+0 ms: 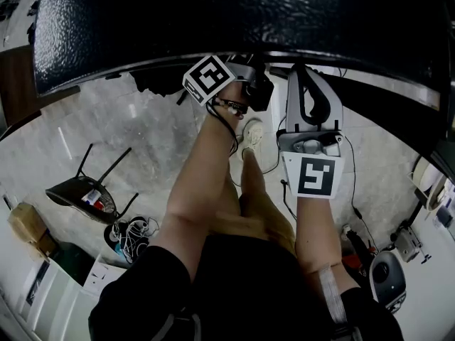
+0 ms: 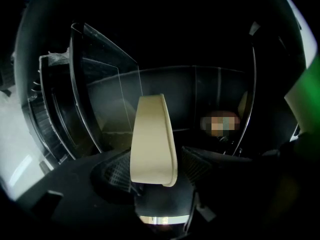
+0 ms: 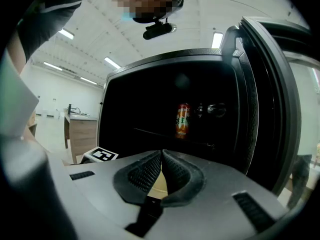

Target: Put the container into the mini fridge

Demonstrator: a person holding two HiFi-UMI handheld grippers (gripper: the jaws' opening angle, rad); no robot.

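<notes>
A cream container (image 2: 152, 134) stands upright and edge-on inside the dark mini fridge (image 1: 234, 20), between the jaws of my left gripper (image 2: 155, 155). A thin dark gap shows beside the right pad (image 2: 197, 165), so the jaws stand open around the container rather than pressing on it. In the head view, the left gripper (image 1: 242, 84) reaches under the fridge's black top and its tips are hidden. My right gripper (image 3: 162, 154) is shut with its tips together, held just outside the open fridge front (image 3: 165, 109).
An orange can (image 3: 182, 120) stands on a fridge shelf. The open fridge door (image 3: 270, 109) is at the right. Clear plastic shelves (image 2: 100, 89) rise left of the container. On the floor lie a tipped chair (image 1: 89, 190), cables (image 1: 129, 234) and a small device (image 1: 387, 275).
</notes>
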